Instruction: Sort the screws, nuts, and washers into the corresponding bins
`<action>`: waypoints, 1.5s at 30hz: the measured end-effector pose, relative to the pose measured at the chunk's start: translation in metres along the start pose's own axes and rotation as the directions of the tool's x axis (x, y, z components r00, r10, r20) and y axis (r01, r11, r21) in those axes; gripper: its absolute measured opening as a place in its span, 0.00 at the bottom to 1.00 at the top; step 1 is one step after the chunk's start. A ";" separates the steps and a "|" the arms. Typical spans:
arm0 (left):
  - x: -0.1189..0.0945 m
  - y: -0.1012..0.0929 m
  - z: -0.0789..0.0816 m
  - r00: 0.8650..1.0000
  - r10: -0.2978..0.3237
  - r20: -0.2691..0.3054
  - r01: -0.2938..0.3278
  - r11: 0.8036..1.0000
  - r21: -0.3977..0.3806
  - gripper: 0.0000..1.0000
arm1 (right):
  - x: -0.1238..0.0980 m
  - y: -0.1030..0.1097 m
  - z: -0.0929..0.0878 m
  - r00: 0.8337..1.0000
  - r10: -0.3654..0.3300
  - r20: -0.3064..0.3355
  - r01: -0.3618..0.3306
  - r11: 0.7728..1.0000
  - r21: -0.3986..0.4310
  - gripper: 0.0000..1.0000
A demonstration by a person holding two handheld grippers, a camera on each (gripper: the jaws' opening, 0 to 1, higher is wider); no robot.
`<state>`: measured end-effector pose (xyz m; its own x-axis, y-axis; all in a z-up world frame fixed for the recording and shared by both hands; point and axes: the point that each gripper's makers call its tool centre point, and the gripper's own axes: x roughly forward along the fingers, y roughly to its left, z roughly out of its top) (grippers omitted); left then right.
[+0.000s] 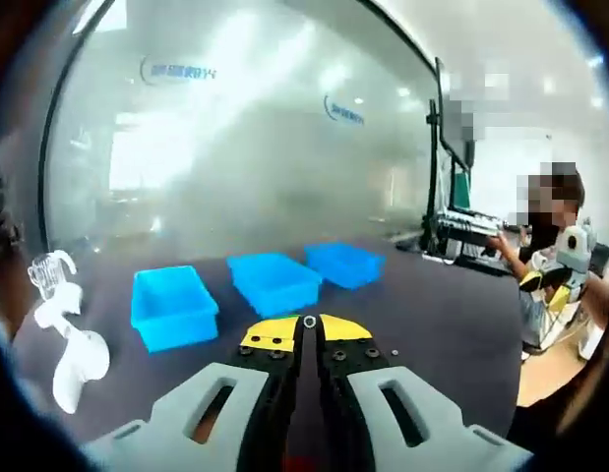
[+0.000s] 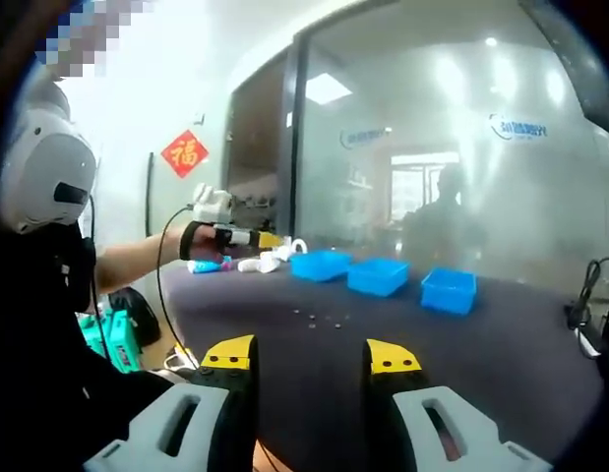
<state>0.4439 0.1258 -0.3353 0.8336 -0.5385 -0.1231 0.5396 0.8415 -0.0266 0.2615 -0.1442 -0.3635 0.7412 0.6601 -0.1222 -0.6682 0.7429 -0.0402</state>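
My left gripper is shut, its yellow tips pinching a small metal ring, a washer or a nut. It hangs above the dark table, short of three blue bins: left, middle and right. My right gripper is open with nothing between its jaws, low over the table's near side. Ahead of it, several small loose parts lie on the dark table. Beyond them stand the same bins. The left gripper comes in from the left, held in a hand.
A white plastic object lies left of the bins on the table. A frosted glass wall stands behind the table. A seated person and monitors are at the right. A green case sits below the table's left edge.
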 end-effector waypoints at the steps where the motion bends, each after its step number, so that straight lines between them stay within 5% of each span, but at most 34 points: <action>1: 0.002 0.005 0.001 1.000 0.015 0.004 -0.015 1.000 0.012 0.04 | 0.000 0.000 0.001 1.000 -0.001 0.002 0.001 1.000 0.001 0.38; 16: 0.050 0.094 0.035 0.979 0.189 0.076 -0.187 0.982 -0.025 0.04 | -0.001 0.001 -0.002 1.000 -0.010 0.005 0.010 1.000 0.014 0.37; 23: 0.084 0.134 0.034 0.967 0.252 0.047 -0.250 0.967 -0.046 0.04 | -0.004 -0.005 0.001 1.000 -0.029 0.009 0.029 0.999 0.017 0.37; 32: 0.104 0.159 0.032 0.943 0.333 0.008 -0.331 0.940 -0.085 0.04 | -0.005 -0.005 0.000 0.999 -0.034 0.006 0.034 0.999 0.019 0.37; 45: 0.115 0.163 0.026 0.936 0.351 -0.010 -0.350 0.934 -0.072 0.04 | -0.006 -0.005 0.001 0.999 -0.038 0.006 0.037 0.999 0.023 0.36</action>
<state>0.6308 0.1995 -0.3278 0.9687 -0.2088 -0.1343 0.2034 0.9777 -0.0531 0.2609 -0.1517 -0.3619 0.7661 0.6324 -0.1149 -0.6384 0.7694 -0.0217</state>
